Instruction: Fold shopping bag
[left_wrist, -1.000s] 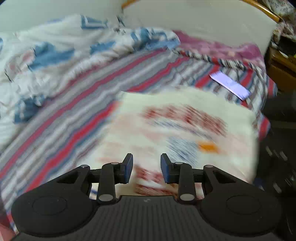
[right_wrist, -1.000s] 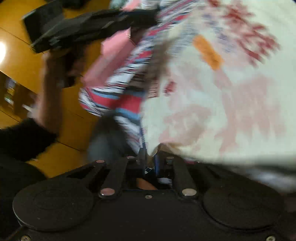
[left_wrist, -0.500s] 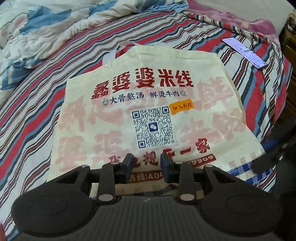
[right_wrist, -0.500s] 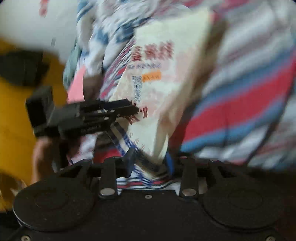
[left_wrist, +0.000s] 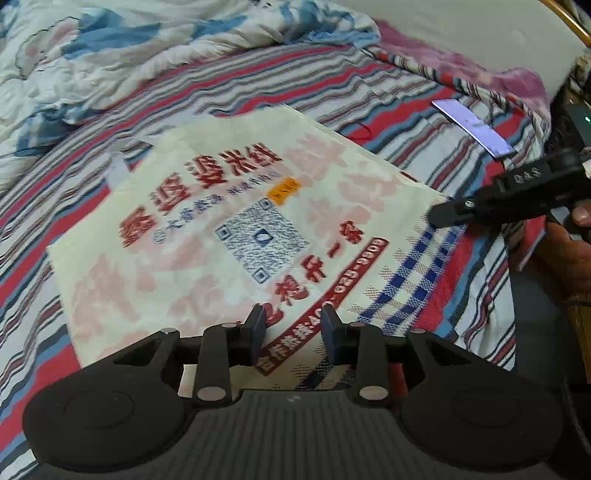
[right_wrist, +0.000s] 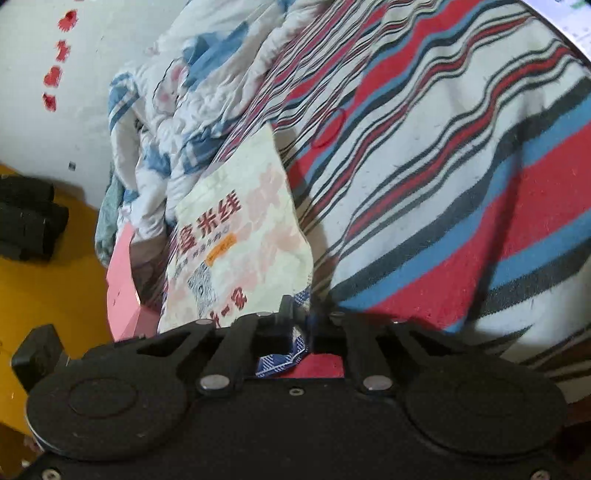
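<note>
We now see the cream printed fabric shopping bag (left_wrist: 229, 236) flat on the striped bed (left_wrist: 424, 110), no longer airborne. Right tongs (right_wrist: 301, 314) just narrowed, pinching its checked corner; left tongs (left_wrist: 293, 332) part-open, empty. Ready for 1st fold.

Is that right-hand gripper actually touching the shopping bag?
Touching. In the right wrist view the right gripper has the shopping bag checked corner pinched between its jaws, which just closed further.

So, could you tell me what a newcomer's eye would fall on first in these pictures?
The cream bag with bold red print and a blue code square lies flat on the striped sheet, filling the left wrist view. The right gripper comes in from the right edge and pinches the bag's checked corner, while the left gripper hovers open over the near edge. A rumpled blue-and-white quilt lies behind.
</note>
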